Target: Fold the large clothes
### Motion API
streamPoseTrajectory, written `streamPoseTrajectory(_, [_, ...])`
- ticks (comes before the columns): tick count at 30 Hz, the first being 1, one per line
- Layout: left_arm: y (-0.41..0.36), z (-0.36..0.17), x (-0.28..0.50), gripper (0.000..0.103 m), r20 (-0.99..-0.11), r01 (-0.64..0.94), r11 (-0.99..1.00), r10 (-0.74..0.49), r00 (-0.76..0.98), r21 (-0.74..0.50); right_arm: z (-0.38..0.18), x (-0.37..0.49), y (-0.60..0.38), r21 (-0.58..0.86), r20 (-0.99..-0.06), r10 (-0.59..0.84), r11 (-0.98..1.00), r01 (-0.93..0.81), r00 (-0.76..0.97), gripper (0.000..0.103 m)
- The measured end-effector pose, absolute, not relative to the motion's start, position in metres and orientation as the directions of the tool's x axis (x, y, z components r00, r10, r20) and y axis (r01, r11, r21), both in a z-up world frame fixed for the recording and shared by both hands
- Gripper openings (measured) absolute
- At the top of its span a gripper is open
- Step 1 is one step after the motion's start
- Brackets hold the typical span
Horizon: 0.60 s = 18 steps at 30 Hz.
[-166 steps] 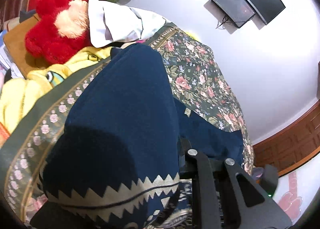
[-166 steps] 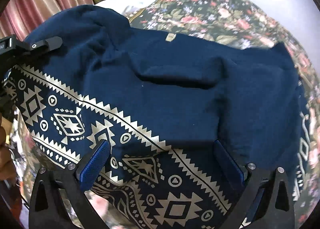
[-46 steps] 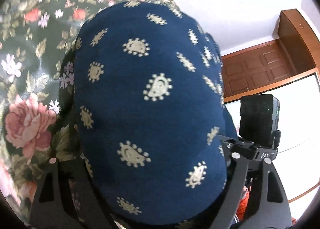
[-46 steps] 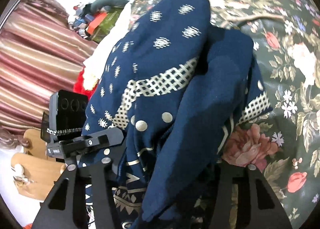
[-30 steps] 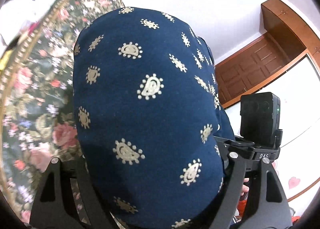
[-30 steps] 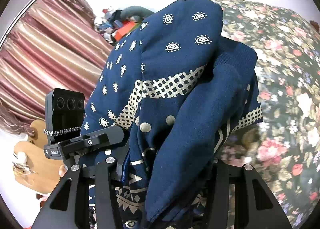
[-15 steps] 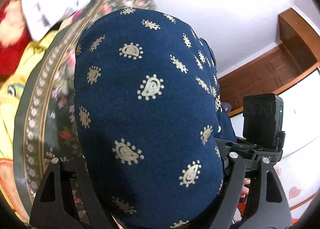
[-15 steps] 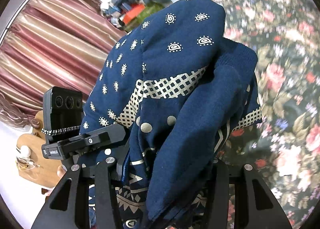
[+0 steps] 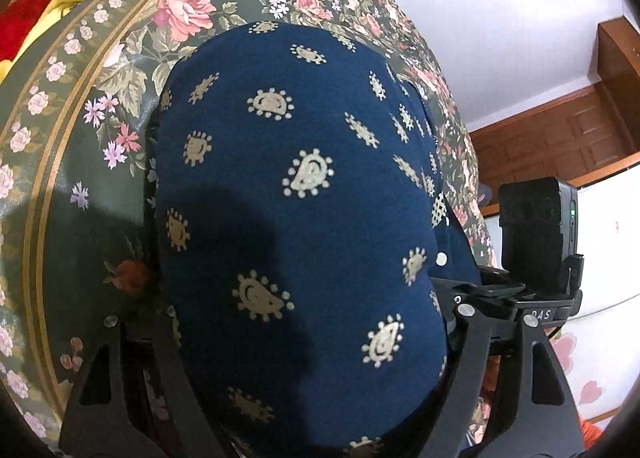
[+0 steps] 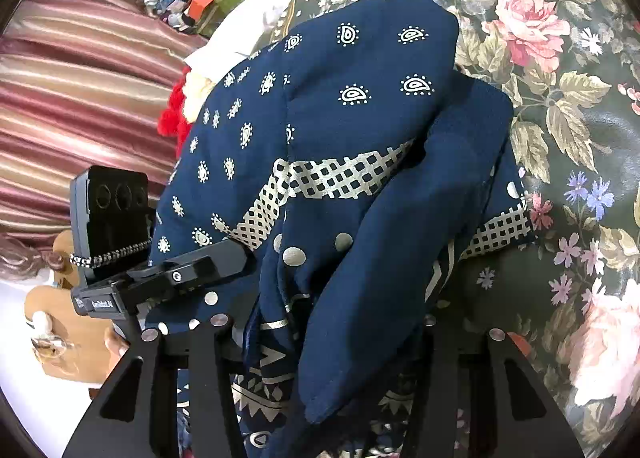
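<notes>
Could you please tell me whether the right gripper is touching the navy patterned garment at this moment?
Touching. The right wrist view shows the navy patterned garment bunched between the jaws of the right gripper, with cloth spilling over both arms above the floral bedspread.

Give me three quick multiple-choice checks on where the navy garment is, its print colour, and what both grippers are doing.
1. Where is the folded navy patterned garment?
A. Bunched between both grippers above the floral bedspread
B. Spread flat on the floor
C. Draped over the striped curtain

2. What colour is its paisley print?
A. Red
B. Cream
C. Green

3. What state are the left gripper and right gripper in?
A. Both open and free
B. Only the left one grips
C. Both shut on cloth

Answers: 1 A, cloth fills each wrist view with bedspread behind; 2 B, pale motifs on navy; 3 C, fabric sits between both finger pairs.
</notes>
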<state>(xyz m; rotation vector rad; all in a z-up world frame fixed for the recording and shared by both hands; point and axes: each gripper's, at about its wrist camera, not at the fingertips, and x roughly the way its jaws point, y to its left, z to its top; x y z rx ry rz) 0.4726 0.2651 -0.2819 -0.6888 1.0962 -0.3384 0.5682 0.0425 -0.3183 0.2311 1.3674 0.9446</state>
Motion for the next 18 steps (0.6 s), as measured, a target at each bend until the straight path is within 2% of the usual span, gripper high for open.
streamPoseTrajectory(3, [0.261, -0.277, 0.472, 0.080, -0.727, -0.080, 0.777, -0.541, 0.423, -0.625, -0.313, 0.564, 0.042, 0.587, -0.765, 0.642, 0.659, -0.470, -0.056, 0.061])
streamPoseTrajectory(5, [0.260, -0.268, 0.466, 0.080, -0.754, -0.085, 0.807, -0.501, 0.425, -0.584, -0.308, 0.558, 0.040, 0.539, -0.790, 0.613, 0.673, -0.507, -0.027, 0.065])
streamPoseTrajectory(11, [0.257, -0.232, 0.436, 0.080, -0.812, -0.086, 0.895, -0.352, 0.465, -0.437, -0.263, 0.537, 0.030, 0.336, -0.851, 0.511, 0.708, -0.621, 0.122, 0.066])
streamPoseTrajectory(14, [0.250, -0.202, 0.413, 0.080, -0.809, -0.055, 0.939, -0.263, 0.525, -0.341, -0.237, 0.518, 0.033, 0.224, -0.844, 0.488, 0.697, -0.681, 0.221, 0.067])
streamPoseTrajectory(16, [0.248, -0.191, 0.399, 0.081, -0.795, -0.025, 0.954, -0.234, 0.560, -0.299, -0.225, 0.505, 0.036, 0.197, -0.827, 0.502, 0.677, -0.709, 0.251, 0.075])
streamPoseTrajectory(18, [0.239, -0.180, 0.389, 0.082, -0.784, 0.003, 0.966, -0.211, 0.584, -0.258, -0.220, 0.495, 0.045, 0.188, -0.817, 0.515, 0.662, -0.726, 0.258, 0.091])
